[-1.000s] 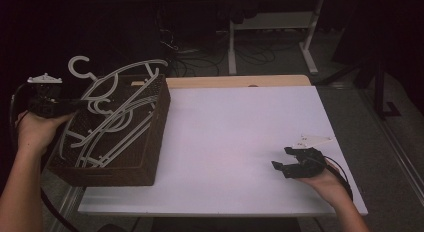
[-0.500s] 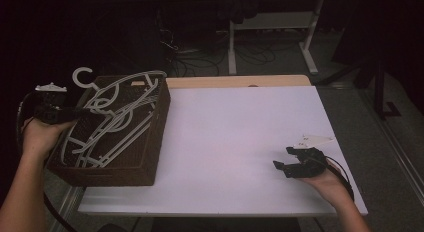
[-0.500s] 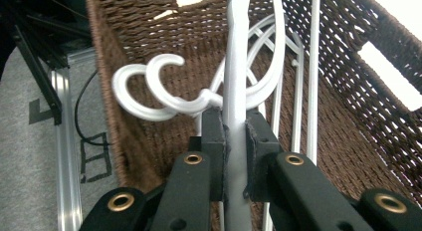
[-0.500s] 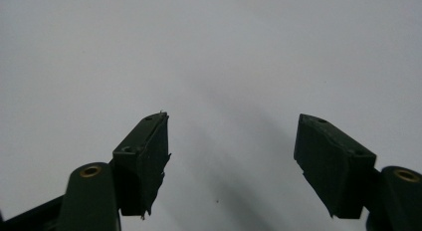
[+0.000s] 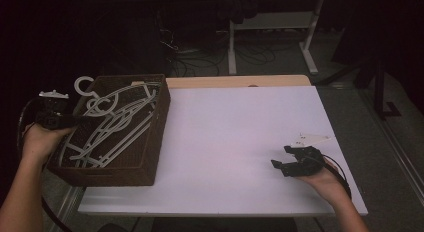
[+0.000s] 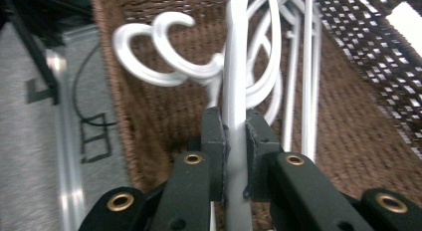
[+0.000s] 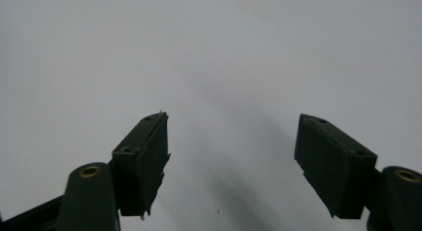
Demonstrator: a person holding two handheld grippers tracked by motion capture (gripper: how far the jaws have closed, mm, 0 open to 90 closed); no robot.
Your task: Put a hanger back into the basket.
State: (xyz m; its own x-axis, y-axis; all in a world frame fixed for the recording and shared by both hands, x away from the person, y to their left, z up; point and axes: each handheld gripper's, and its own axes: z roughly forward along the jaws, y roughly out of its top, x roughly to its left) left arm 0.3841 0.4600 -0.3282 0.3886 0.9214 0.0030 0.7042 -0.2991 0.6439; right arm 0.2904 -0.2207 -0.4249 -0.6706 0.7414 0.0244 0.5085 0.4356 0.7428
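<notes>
At frame left, the left gripper (image 6: pixel 234 141) clamps a white plastic hanger (image 6: pixel 234 81) over the wicker basket (image 5: pixel 155 142); at lower right, the right gripper (image 5: pixel 286 159) rests wide open on the white table (image 5: pixel 235 137).

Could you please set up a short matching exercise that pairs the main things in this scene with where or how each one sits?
Things:
1. left hand-held gripper
2. right hand-held gripper
3. white hangers
4. brown woven basket

Descriptions:
A. stands at the left end of the white table
B. lie piled in the basket
C. jaws clamped on a white hanger bar
D. jaws open above the bare tabletop

Pairs: 1-C, 2-D, 3-B, 4-A
</notes>
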